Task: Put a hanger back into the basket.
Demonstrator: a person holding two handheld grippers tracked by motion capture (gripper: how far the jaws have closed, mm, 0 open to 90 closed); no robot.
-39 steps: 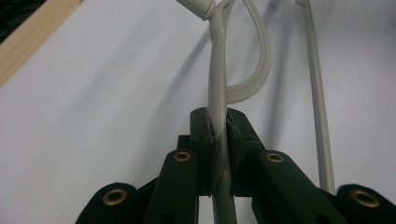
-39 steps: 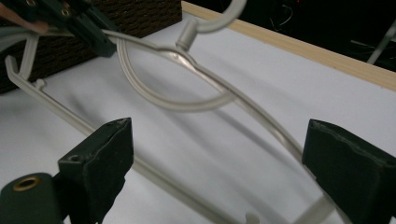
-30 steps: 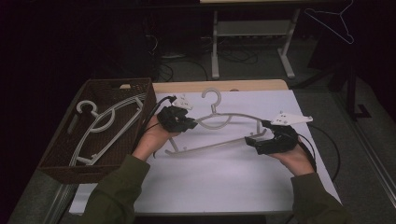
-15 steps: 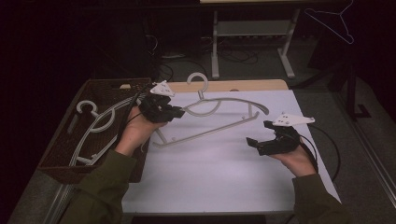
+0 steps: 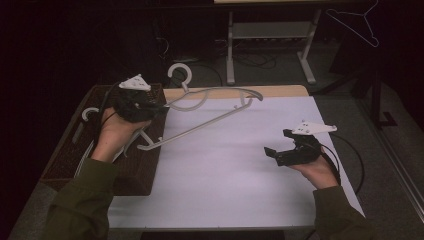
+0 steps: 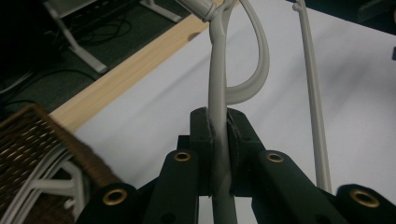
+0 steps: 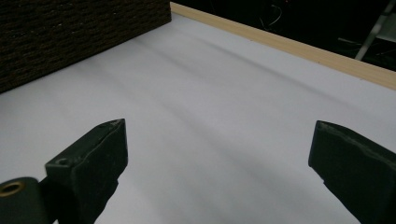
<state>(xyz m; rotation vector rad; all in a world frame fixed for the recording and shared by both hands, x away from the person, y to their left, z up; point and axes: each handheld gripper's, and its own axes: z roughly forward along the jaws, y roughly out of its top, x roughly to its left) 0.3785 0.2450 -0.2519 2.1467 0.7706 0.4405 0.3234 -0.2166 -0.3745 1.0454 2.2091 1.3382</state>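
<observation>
The left gripper (image 5: 150,106) clamps the hanger (image 5: 210,112) above the basket (image 5: 65,165) at the table's left edge — long axis slanting right; the right gripper (image 5: 280,150) gapes, holding nothing.

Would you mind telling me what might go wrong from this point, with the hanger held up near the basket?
The left gripper pinches the grey hanger on one thin arm near one end, so it may twist or slip in the jaws. Its long free end hangs over the table and could catch the wicker basket rim on the way in. Hangers already in the basket may tangle with it.
</observation>
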